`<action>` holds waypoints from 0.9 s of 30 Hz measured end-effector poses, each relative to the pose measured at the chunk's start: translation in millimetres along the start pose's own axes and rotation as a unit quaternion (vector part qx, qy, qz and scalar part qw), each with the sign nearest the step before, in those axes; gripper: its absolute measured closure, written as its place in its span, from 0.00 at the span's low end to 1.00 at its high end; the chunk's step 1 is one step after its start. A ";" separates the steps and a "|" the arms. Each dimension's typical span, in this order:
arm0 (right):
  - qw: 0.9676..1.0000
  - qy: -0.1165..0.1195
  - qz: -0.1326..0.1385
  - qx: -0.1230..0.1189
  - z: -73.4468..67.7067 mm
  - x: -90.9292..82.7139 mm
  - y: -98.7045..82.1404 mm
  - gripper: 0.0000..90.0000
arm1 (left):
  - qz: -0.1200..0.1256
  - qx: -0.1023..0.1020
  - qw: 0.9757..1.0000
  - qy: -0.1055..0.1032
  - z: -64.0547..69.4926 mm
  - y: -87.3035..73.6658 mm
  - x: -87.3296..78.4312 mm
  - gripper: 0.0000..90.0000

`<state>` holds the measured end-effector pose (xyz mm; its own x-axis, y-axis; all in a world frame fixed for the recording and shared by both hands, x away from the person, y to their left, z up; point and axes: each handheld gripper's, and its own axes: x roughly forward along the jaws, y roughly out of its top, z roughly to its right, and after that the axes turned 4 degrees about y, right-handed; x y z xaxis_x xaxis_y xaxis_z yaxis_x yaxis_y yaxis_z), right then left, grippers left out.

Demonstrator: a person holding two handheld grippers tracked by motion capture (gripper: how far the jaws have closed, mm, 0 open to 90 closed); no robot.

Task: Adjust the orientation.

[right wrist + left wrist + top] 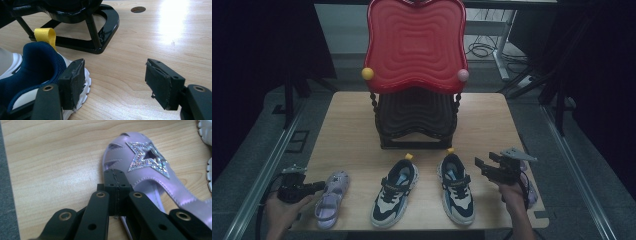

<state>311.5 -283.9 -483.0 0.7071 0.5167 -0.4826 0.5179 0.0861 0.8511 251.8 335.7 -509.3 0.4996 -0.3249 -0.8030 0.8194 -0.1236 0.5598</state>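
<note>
A lilac sandal (332,197) with a glittery star (150,161) lies at the table's front left. My left gripper (318,186) comes in from its left, jaws shut flat together. In the left gripper view the left gripper (115,176) has its tips at the sandal's (155,177) near edge, and nothing shows between the pads. Two navy and white sneakers (396,192) (457,190) stand side by side at the front middle. My right gripper (487,161) stands open just right of the right sneaker. In the right gripper view the right gripper (115,85) has that sneaker's heel (37,67) beside its left jaw.
A two-tier rack stands mid-table, with a red top tray (414,45) over a black lower tier (414,120); its black base (107,22) is close ahead of my right gripper. A lilac shape (532,194) lies partly hidden behind the right hand. The wooden table (347,125) ends near both hands.
</note>
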 end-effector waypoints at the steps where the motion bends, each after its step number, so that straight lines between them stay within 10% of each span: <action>1: 1.000 0.000 0.000 -0.001 0.1 0.1 -0.2 0.36 | -0.001 0.000 1.000 -0.001 -0.3 1.5 1.0 1.00; 10: 1.000 0.000 -0.001 -0.002 0.3 0.5 -0.8 0.36 | 0.001 0.004 1.000 -0.005 -1.6 10.2 7.3 0.99; 15: 1.000 0.001 0.000 -0.002 -0.2 -0.3 -0.6 0.36 | 0.039 0.001 0.999 0.010 2.4 12.4 -5.2 0.79; 27: 0.999 0.024 0.003 -0.025 -4.1 1.0 0.4 0.37 | 0.150 0.046 0.988 -0.009 59.3 49.5 -36.4 0.45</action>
<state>310.4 -279.8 -482.3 0.6854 0.5579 -0.4679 0.4881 0.1247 0.8638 257.5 285.9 -440.2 0.7105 -0.3771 -0.5941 0.6052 -0.1035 0.7894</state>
